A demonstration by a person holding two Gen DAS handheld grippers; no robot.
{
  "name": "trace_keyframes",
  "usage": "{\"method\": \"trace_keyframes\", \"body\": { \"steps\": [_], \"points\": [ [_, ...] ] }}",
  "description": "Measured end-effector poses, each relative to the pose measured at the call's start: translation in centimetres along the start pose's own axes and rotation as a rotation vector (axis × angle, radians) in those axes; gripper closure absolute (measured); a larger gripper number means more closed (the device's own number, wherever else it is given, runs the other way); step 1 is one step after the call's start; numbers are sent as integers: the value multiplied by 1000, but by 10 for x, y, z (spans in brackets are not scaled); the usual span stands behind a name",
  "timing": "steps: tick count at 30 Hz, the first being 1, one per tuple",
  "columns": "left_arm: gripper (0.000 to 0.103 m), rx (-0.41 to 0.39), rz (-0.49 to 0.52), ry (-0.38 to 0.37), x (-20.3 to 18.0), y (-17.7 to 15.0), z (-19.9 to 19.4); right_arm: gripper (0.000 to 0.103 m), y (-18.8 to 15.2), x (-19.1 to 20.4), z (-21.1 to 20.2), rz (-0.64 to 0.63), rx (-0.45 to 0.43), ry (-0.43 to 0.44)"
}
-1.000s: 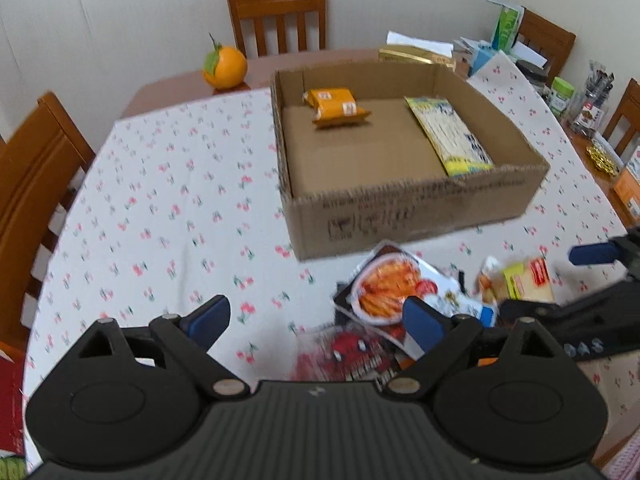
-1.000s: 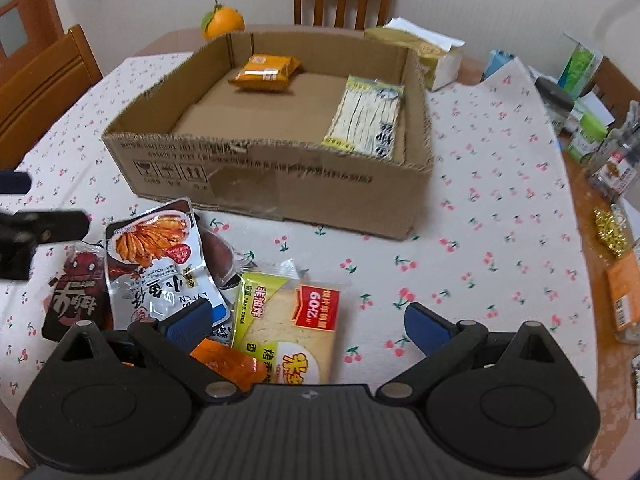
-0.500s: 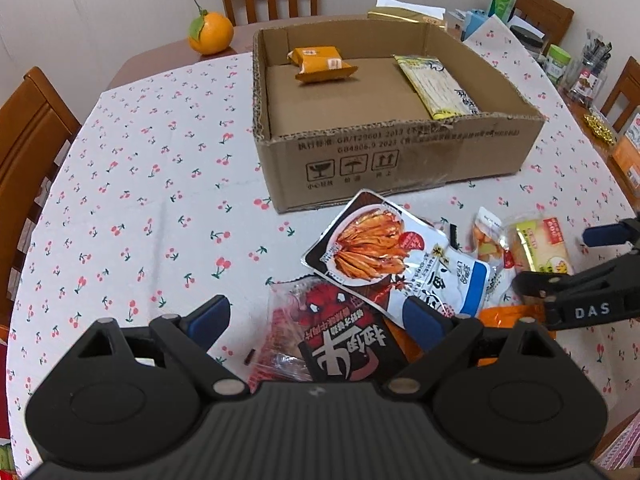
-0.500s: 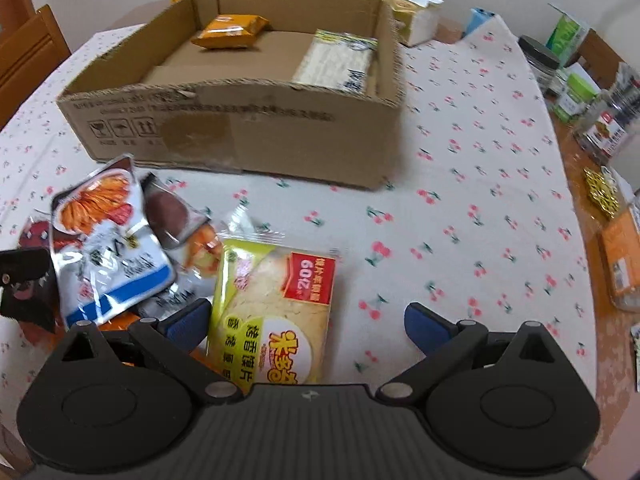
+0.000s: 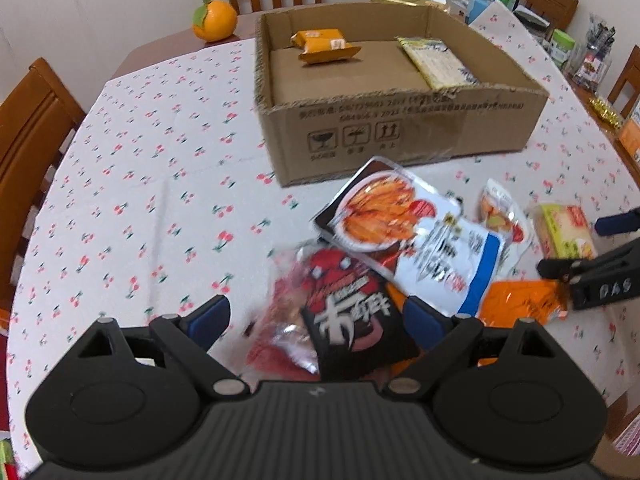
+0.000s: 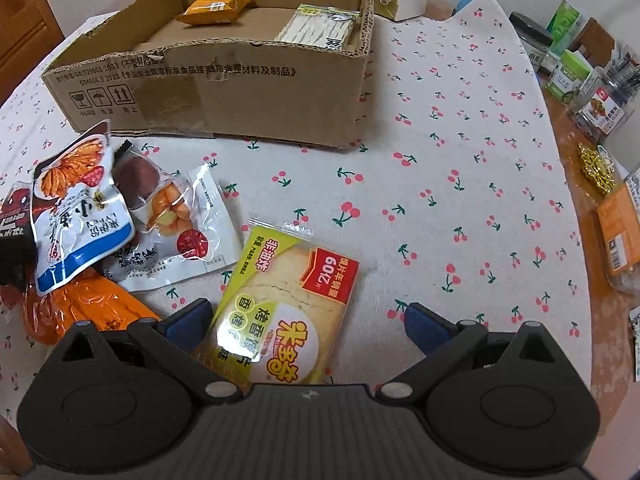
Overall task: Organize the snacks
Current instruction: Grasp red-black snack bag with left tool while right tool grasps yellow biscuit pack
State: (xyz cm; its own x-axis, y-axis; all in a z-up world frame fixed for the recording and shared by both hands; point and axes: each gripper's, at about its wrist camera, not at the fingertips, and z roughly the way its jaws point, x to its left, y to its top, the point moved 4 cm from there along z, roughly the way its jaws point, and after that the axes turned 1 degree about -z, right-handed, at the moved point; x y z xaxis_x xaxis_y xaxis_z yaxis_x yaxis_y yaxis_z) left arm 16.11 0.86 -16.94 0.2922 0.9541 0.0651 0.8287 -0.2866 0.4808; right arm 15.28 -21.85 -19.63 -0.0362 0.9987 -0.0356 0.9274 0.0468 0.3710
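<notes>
A cardboard box point(image 5: 404, 136) point(image 6: 224, 92) sits on the cherry-print tablecloth, holding an orange packet point(image 5: 324, 45) point(image 6: 216, 8) and a pale noodle packet point(image 5: 436, 62) point(image 6: 320, 28). A pile of snack packs lies in front of it. My left gripper point(image 5: 316, 320) hangs open over the red and black pack point(image 5: 344, 308), which lies between its jaws. A white pack with a fried-food picture point(image 5: 412, 240) point(image 6: 76, 208) overlaps it. My right gripper point(image 6: 306, 320) stands open over the yellow-green toast pack point(image 6: 284, 308), also seen as the yellow-green pack point(image 5: 564, 232). An orange pack point(image 6: 84, 308) lies at its left.
An orange fruit point(image 5: 214, 20) rests on the bare table behind the cloth. Wooden chairs point(image 5: 28, 140) ring the table. Jars, cartons and small boxes point(image 6: 576, 68) crowd the right edge. A clear dried-fruit pack point(image 6: 180, 216) lies among the pile.
Both grippers have sunk closer to the snack pile and tipped further down. The red and black pack and the toast pack now fill more of the gaps between the jaws.
</notes>
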Motion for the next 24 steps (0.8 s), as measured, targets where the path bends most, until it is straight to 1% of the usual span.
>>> {"method": "trace_keyframes", "body": {
  "steps": [5, 8, 10, 13, 14, 15, 18, 20, 22, 24],
  "points": [
    [10, 7, -21, 9, 8, -8, -6, 0, 2, -1, 2, -15, -4, 13],
    [10, -10, 19, 18, 0, -6, -7, 0, 1, -1, 2, -22, -13, 18],
    [10, -23, 50, 44, -7, -5, -5, 0, 1, 0, 1, -20, -22, 18],
    [14, -32, 78, 74, -14, -6, 0, 0, 0, 0, 1, -15, -37, 15],
    [17, -31, 83, 71, -15, -6, 1, 0, -1, 0, 0, -15, -43, 15],
    [23, -32, 82, 63, -17, -6, 1, 0, -2, 0, -1, -15, -48, 14],
    [30, -35, 56, 36, -15, -4, 2, 0, -3, 1, -2, -12, -57, 14],
    [32, -33, 35, 23, -14, -3, 2, 0, -3, 1, -2, -12, -59, 13],
    [39, -33, 23, 13, -13, -2, 4, 0, -3, 1, -2, -11, -60, 13],
    [53, -36, 9, 4, -12, -1, 4, 0, -3, 1, -2, -12, -57, 13]
  ]
}}
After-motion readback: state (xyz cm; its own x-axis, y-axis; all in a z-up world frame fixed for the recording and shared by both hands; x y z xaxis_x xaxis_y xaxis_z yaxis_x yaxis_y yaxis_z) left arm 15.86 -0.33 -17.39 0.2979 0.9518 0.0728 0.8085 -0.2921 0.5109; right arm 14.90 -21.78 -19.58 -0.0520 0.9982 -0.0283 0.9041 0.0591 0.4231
